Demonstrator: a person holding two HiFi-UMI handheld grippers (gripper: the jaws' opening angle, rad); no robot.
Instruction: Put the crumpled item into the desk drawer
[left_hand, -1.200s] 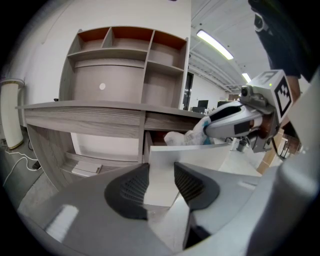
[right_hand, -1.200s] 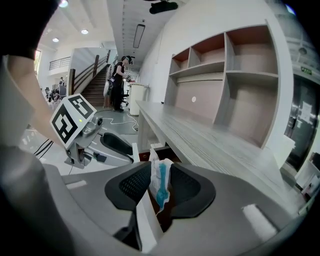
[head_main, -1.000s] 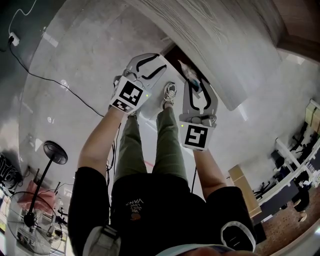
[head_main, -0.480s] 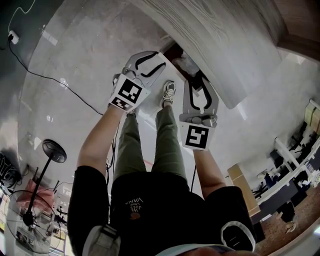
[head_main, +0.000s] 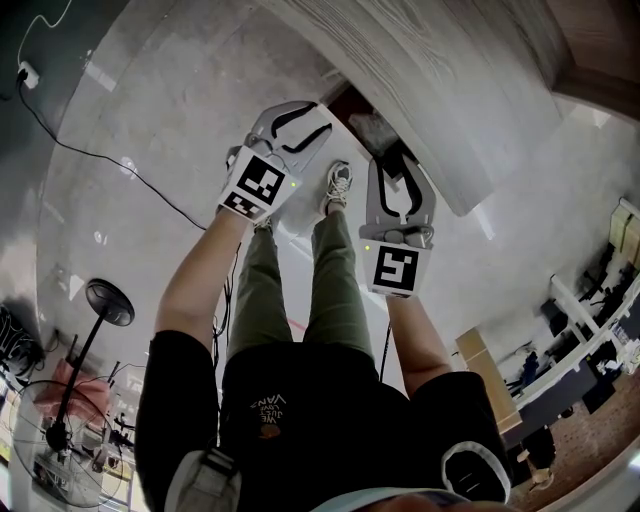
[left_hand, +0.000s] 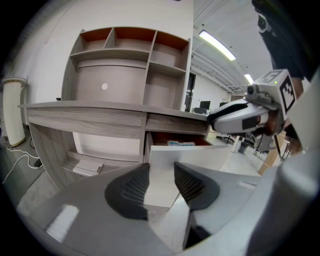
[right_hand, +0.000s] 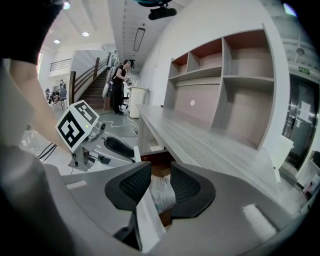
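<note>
The crumpled item (right_hand: 162, 195) lies in the open drawer (left_hand: 200, 154) under the desk (right_hand: 200, 145), showing in the gap of the right claw (right_hand: 161, 175), whose jaws stand apart just near of it and grip nothing. To the left, the left claw (left_hand: 161, 175) is also parted and empty, facing the drawer's white front
</note>
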